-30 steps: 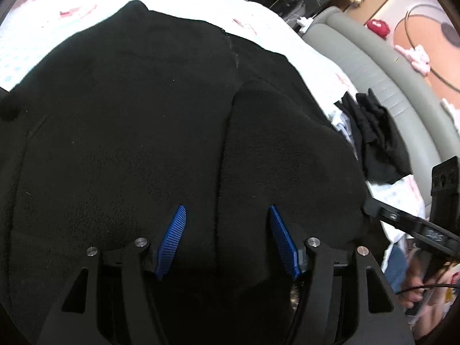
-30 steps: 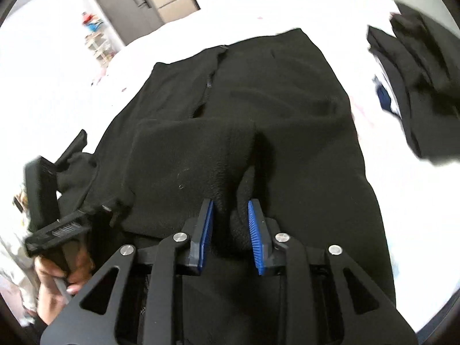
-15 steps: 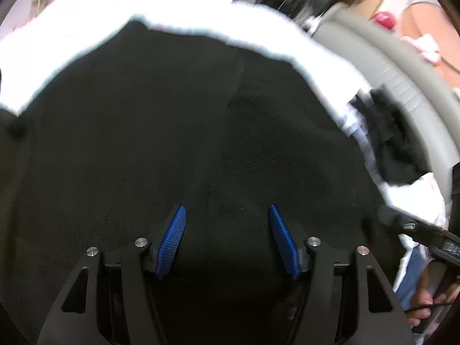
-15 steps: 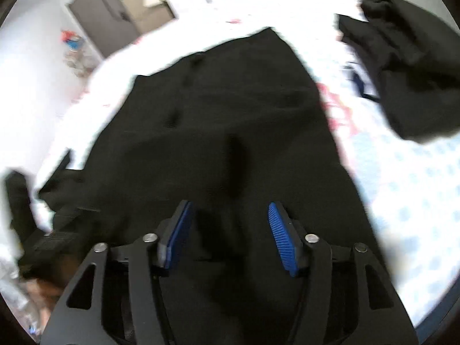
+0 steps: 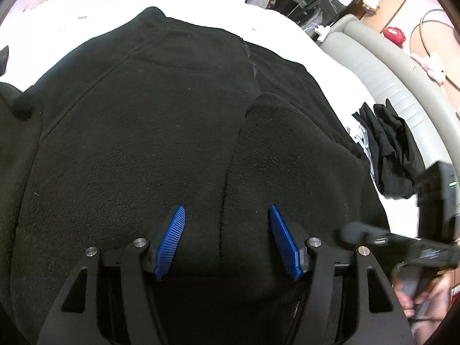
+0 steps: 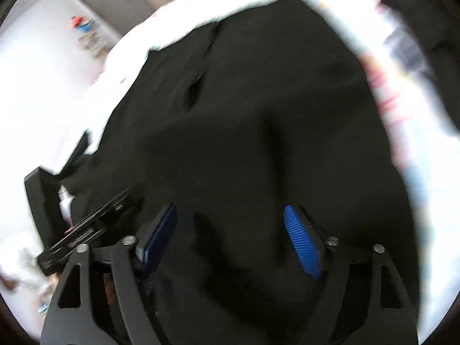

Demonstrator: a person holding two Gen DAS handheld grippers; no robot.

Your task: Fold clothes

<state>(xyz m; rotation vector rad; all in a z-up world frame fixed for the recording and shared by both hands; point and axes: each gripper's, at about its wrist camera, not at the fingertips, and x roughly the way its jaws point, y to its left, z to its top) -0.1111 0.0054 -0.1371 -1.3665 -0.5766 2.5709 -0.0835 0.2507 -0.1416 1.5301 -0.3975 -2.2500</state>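
I have the black fleece jacket (image 5: 149, 132) spread flat on the white bed (image 5: 95, 3), and I take it as my landmark. Its zipper (image 5: 253, 66) runs down the middle, with the collar at the far end from me. One sleeve (image 5: 287, 166) is folded across the jacket's front, lying just right of the zipper line and reaching toward the near hem.

My left claw (image 5: 227, 241) hangs over the near part of the jacket, its blue pads spread apart on either side of the folded sleeve's inner edge, pinching nothing. My right claw (image 6: 230, 238) is also over the near part of the jacket. Its jaws are opening, fleece lies under the gap, and the pads press on nothing. That view is blurred.

To the right of the jacket, near the bed's grey padded frame (image 5: 382, 83), lies a small heap of dark clothes (image 5: 394, 149). Seen from the left wrist, a hand (image 5: 425, 296) grips the right claw's handle at the jacket's near right corner. Beyond the jacket's far left, a grey door (image 6: 115, 3) shows.
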